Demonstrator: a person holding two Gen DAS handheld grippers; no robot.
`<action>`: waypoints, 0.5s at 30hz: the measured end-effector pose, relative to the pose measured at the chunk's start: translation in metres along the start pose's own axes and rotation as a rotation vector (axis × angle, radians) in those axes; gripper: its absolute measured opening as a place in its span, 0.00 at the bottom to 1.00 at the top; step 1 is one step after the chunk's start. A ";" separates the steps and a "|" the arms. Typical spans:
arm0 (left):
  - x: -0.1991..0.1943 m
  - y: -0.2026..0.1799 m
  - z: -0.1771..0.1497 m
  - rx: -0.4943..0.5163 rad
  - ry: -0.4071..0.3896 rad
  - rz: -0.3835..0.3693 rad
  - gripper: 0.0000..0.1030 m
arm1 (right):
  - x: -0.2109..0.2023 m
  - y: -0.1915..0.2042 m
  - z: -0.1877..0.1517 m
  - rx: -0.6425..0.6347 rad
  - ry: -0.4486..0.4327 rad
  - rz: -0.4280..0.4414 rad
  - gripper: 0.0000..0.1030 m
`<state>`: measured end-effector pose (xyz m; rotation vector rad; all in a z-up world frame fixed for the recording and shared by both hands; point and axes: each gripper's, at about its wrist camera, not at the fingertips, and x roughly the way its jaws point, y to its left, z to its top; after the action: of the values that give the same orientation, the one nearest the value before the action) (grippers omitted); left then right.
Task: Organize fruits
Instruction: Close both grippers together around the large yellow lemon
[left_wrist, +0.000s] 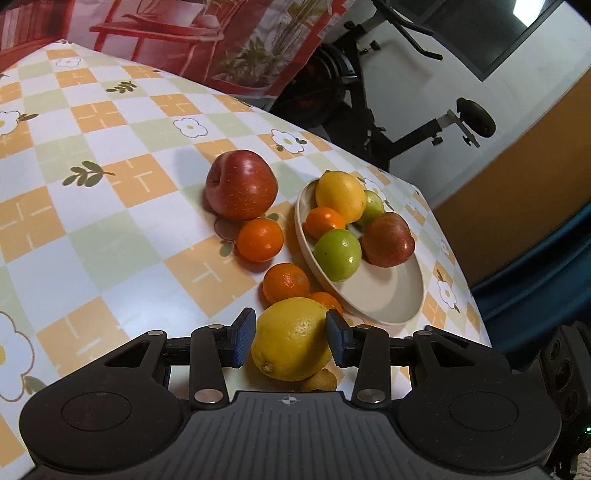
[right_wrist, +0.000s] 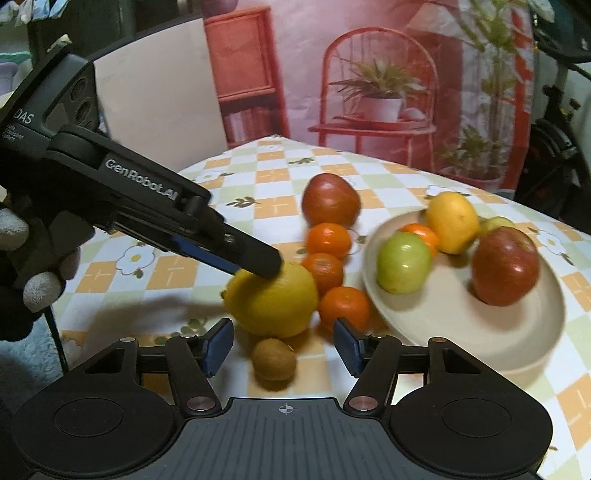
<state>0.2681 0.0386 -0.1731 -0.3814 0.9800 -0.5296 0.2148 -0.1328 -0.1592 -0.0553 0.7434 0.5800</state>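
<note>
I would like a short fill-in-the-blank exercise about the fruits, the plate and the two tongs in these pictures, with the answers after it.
1. The left tongs are closed on a big ____.
2. Between the pads of the right tongs lies a small brown ____, not yet gripped.
3. Outside the plate, on the table, ____ oranges lie in a row.
4. The red apple on the table is ____ the plate.

Missing words: lemon; kiwi; three; outside
</note>
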 end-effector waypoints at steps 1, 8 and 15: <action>0.001 0.002 0.000 -0.011 0.002 -0.009 0.42 | 0.003 0.001 0.002 -0.001 0.005 0.006 0.55; 0.006 0.009 0.005 -0.051 0.010 -0.041 0.42 | 0.015 0.004 0.009 -0.003 0.025 0.017 0.57; 0.009 0.015 0.008 -0.071 0.018 -0.066 0.43 | 0.015 0.006 0.008 0.005 0.046 0.017 0.55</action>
<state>0.2829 0.0457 -0.1833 -0.4741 1.0080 -0.5598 0.2262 -0.1187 -0.1622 -0.0582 0.7905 0.5947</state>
